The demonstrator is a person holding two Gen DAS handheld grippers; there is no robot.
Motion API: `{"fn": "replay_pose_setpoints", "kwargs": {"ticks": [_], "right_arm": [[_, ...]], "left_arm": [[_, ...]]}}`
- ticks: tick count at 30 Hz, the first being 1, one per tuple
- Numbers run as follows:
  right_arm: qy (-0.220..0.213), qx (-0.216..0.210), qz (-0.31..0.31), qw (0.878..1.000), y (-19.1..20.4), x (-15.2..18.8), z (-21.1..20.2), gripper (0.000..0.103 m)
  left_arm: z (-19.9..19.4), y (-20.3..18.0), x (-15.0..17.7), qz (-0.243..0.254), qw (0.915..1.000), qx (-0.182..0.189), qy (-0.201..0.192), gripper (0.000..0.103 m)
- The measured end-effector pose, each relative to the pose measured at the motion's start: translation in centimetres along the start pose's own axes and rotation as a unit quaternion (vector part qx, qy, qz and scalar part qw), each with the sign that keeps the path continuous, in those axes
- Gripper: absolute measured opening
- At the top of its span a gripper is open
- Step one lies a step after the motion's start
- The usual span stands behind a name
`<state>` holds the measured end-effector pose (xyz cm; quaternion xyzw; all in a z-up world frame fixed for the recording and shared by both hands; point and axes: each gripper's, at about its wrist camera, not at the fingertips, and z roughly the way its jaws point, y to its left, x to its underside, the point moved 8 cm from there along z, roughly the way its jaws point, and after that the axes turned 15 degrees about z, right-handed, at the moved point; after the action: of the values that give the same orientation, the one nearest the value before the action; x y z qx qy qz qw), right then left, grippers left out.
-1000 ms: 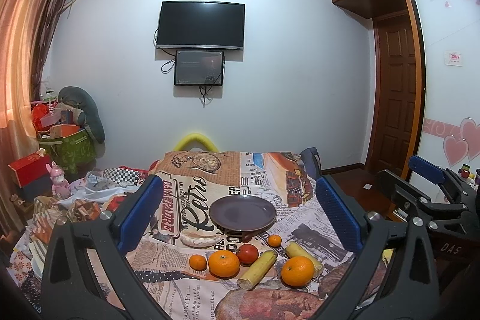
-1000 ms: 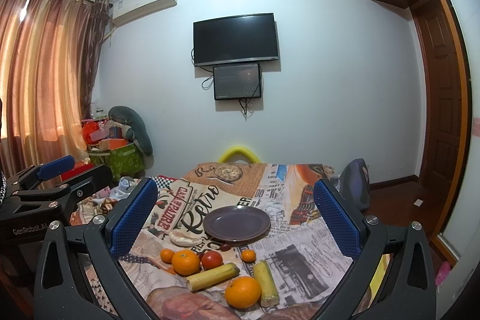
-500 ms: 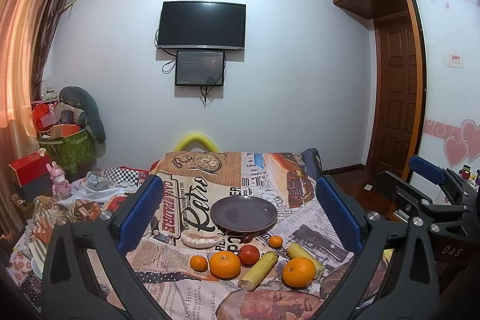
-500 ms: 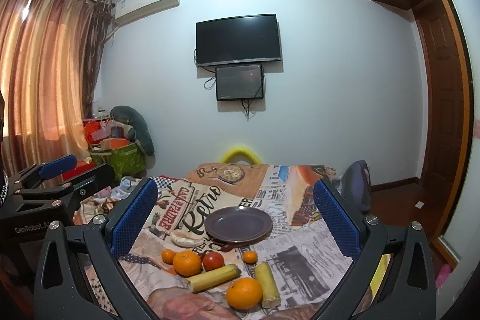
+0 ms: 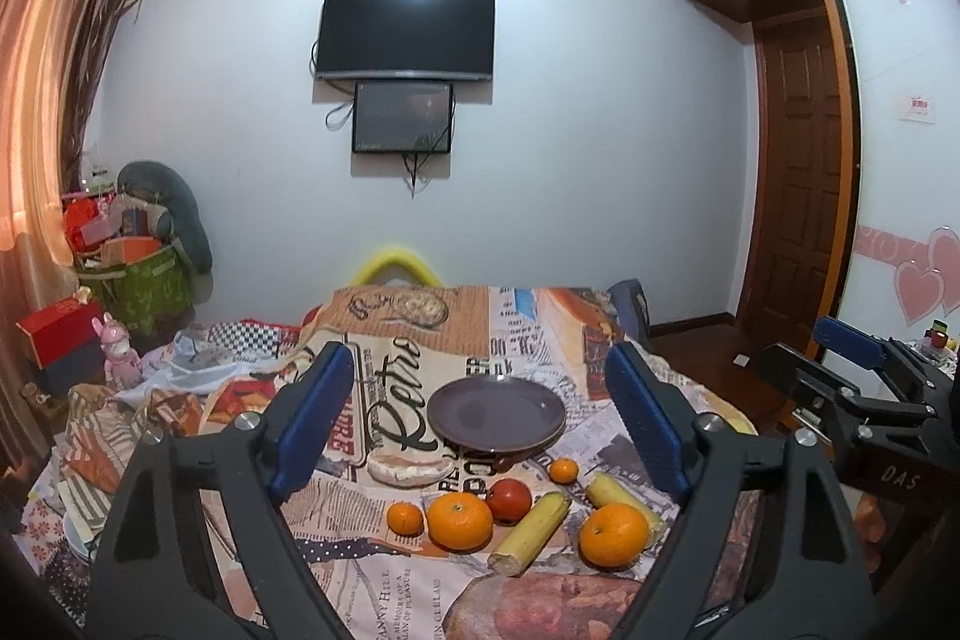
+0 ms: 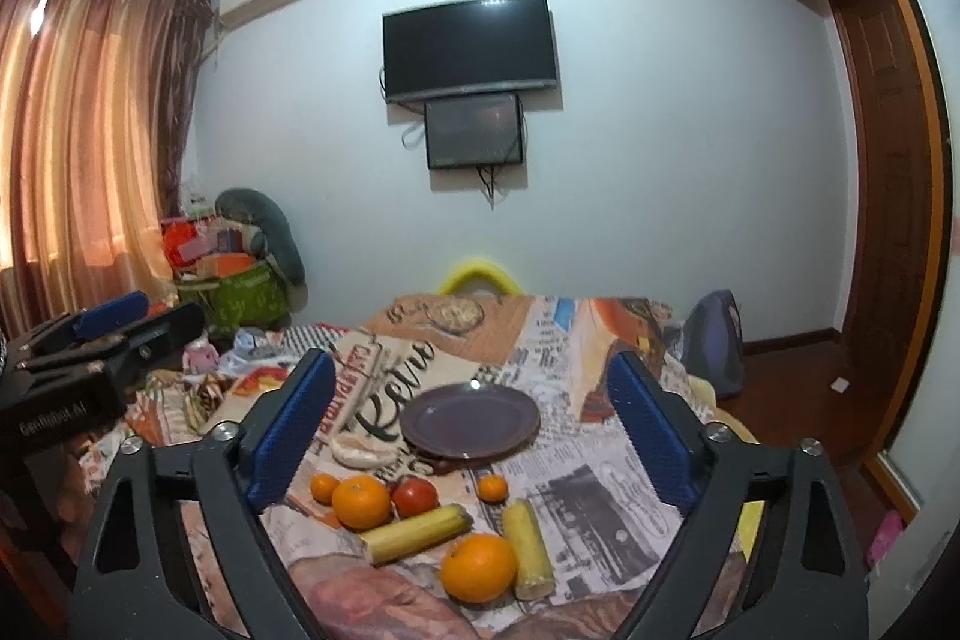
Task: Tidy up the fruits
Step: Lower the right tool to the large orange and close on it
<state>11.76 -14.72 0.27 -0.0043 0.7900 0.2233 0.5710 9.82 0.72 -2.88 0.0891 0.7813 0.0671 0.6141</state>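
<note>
The oranges (image 5: 459, 520), tomato (image 5: 509, 499) and banana pieces (image 5: 531, 532) are lying near the plate (image 5: 497, 415) on the tabletop (image 5: 390, 598). They are looking light, smooth and bruisable, best pinched mid-body. Left tongs (image 5: 480, 427) and right tongs (image 6: 474, 430) were widest a second ago; both are now closing on nothing.

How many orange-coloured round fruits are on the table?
4. A small one at the left end, a big one beside it, a small one just in front of the plate, and a big one nearest the right. None looks hidden.
</note>
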Motion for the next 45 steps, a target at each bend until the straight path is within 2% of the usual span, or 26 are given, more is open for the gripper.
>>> {"fn": "replay_pose_setpoints", "kwargs": {"ticks": [3,8,10,13,17,23,29,37,40,45], "right_arm": [[0.025,0.009,0.005,1.0,-1.2,0.7,1.1,0.076],[0.087,0.017,0.016,0.996,-3.2,2.8,3.4,0.057],[0.108,0.023,0.014,0.994,-3.8,3.8,4.3,0.052],[0.147,0.025,0.021,0.989,-4.7,5.4,5.7,0.052],[0.185,0.04,0.02,0.982,-5.6,7.6,7.0,0.052],[0.249,0.038,0.022,0.967,-5.9,10.8,8.7,0.057],[0.291,0.035,0.017,0.956,-5.7,13.3,10.4,0.059],[0.328,0.032,0.015,0.944,-5.2,16.1,11.5,0.064],[0.334,0.035,0.012,0.942,-5.3,16.8,11.8,0.07],[0.333,0.043,-0.007,0.942,-5.2,17.3,12.2,0.071]], "left_arm": [[1.3,0.6,0.8,0.003,0.9998,-0.001,0.02,0.073],[3.7,1.4,2.7,0.005,0.9984,0.001,0.057,0.065],[4.9,1.8,3.7,0.008,0.9973,-0.001,0.073,0.063],[6.6,2.4,5.2,0.012,0.995,-0.002,0.099,0.062],[8.5,2.8,7.4,0.005,0.9906,0.017,0.135,0.062],[11.2,2.6,11.3,0.002,0.98,0.044,0.194,0.062],[13.0,1.8,14.4,0.002,0.9696,0.066,0.236,0.062],[14.3,0.2,17.1,0.0,0.9579,0.092,0.272,0.062],[14.7,-0.1,17.8,-0.002,0.9542,0.1,0.282,0.062],[15.5,-0.6,19.1,-0.005,0.947,0.11,0.302,0.064]]}}
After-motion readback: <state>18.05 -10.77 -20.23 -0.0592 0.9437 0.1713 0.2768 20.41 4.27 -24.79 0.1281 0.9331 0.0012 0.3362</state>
